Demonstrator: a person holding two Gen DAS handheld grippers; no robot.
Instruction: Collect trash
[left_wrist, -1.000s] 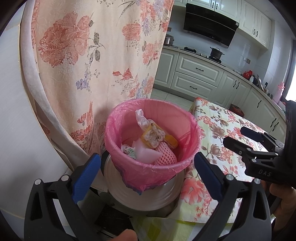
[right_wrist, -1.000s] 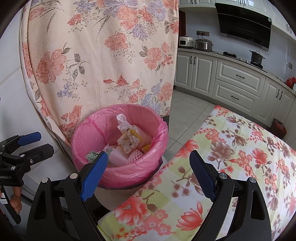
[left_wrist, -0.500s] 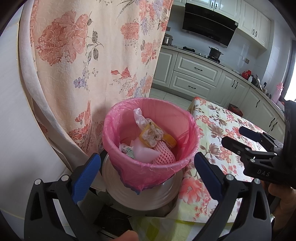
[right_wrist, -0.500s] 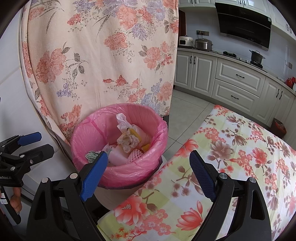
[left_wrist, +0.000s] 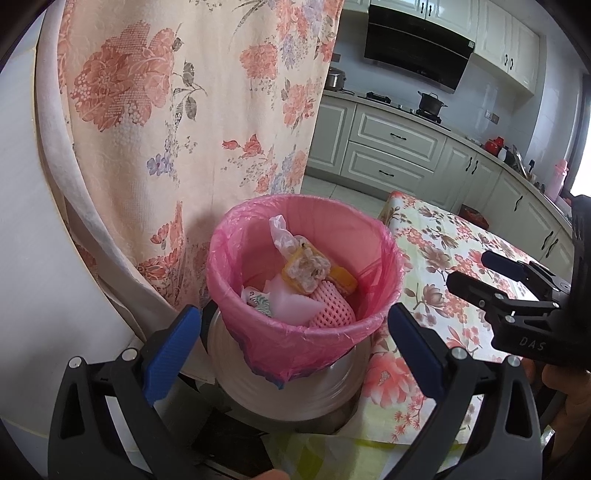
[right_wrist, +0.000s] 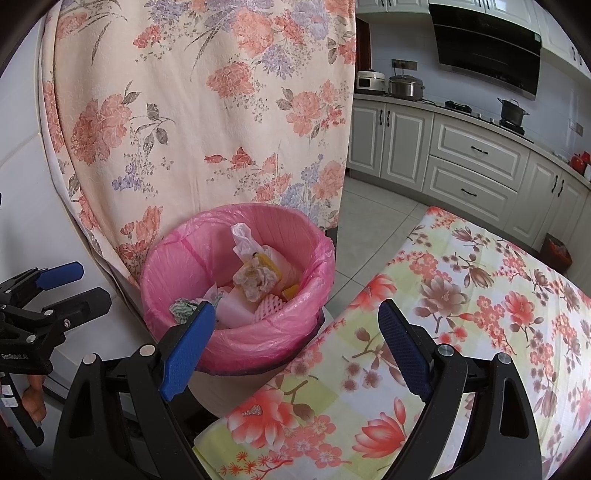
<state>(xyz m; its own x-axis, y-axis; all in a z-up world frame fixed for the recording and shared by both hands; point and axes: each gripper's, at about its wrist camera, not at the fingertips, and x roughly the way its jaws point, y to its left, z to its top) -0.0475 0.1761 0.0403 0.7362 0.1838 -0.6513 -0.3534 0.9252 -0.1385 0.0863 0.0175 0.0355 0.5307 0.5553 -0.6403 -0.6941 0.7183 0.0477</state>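
Observation:
A trash bin lined with a pink bag (left_wrist: 258, 236) (right_wrist: 173, 258) stands beside the table. It holds trash: a yellow wrapper with crumpled paper (left_wrist: 308, 267) (right_wrist: 255, 278), a pink foam net (left_wrist: 330, 308), white plastic and a green-patterned scrap (right_wrist: 183, 308). My left gripper (left_wrist: 293, 339) is open and empty, its blue pads straddling the bin's near rim. My right gripper (right_wrist: 295, 336) is open and empty, over the table's corner just right of the bin. Each gripper shows in the other's view: the right (left_wrist: 491, 275) and the left (right_wrist: 79, 284).
A floral curtain (left_wrist: 192, 110) (right_wrist: 207, 110) hangs right behind the bin. The table with a floral cloth (left_wrist: 436, 258) (right_wrist: 480, 295) lies to the right. White kitchen cabinets (right_wrist: 461, 155), a stove and a hood are at the back. A white wall (left_wrist: 33, 258) is at left.
The left wrist view has shifted slightly, the bin sitting a touch further left between the pads. Both grippers stay open. The right view is nearly unchanged.

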